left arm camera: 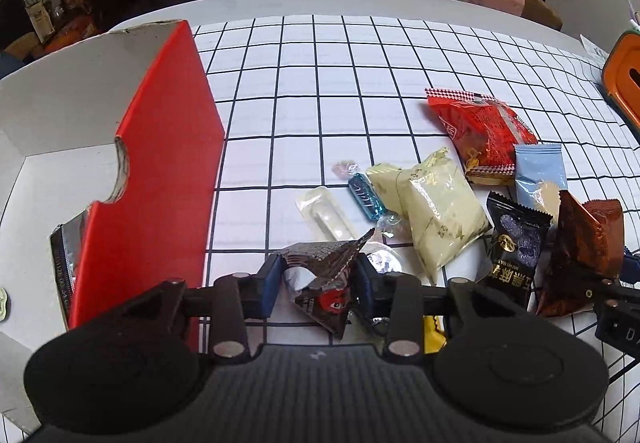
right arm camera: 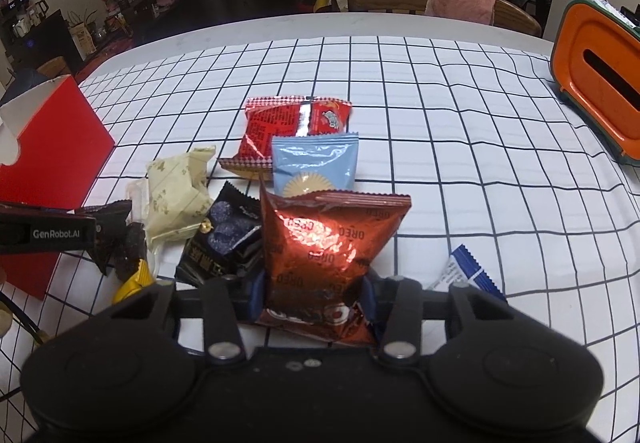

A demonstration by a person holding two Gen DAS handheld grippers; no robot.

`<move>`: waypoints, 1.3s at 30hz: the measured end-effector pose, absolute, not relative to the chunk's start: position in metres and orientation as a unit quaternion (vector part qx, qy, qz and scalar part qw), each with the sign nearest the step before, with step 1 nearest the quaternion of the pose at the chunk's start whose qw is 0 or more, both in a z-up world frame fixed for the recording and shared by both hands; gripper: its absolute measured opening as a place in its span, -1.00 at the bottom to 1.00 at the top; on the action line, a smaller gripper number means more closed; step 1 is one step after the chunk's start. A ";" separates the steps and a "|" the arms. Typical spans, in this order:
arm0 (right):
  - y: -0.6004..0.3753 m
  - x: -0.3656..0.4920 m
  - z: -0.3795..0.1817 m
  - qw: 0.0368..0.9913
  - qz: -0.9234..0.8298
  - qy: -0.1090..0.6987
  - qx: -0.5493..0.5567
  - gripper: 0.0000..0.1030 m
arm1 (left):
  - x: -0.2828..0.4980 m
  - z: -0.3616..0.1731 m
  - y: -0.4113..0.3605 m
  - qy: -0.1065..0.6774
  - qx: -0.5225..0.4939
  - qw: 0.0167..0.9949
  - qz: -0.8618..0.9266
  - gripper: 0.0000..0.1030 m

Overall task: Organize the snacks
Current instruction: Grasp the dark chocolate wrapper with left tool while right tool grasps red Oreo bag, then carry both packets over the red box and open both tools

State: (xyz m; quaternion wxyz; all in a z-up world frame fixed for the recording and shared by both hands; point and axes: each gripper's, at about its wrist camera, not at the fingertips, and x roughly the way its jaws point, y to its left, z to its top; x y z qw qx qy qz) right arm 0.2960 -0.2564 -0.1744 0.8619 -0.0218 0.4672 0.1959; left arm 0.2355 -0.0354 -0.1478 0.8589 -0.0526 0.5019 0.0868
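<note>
The red box (left arm camera: 152,163) is standing open-topped at the far left of the checked cloth (left arm camera: 320,91), just beside the left gripper (left arm camera: 320,275), whose fingers are pinching a dark crumpled chocolate packet (left arm camera: 320,279), so this hand is the nearer one. Further right, the right gripper (right arm camera: 316,295) is clamping the copper Oreo bag (right arm camera: 324,243) upright, its long axis pointing away from the fingers.

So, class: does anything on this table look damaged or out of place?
Yes. The red box has a ragged, torn top edge with a bite-shaped notch. Snacks lie jumbled beside it; the light blue packet overlaps the red packet.
</note>
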 end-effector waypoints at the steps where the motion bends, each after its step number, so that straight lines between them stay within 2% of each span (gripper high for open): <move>1: -0.256 0.294 -0.173 0.862 0.196 0.466 -0.021 -0.21 | 0.234 -0.147 -0.035 0.501 -0.055 0.859 0.086 -0.28; 19: -0.254 0.250 -0.121 0.865 0.207 0.457 0.001 -0.26 | 0.190 -0.108 -0.025 0.489 -0.081 0.866 0.061 -0.29; 39: -0.193 0.207 -0.049 0.870 0.258 0.420 -0.018 -0.26 | 0.138 -0.024 0.016 0.443 -0.083 0.892 0.042 -0.29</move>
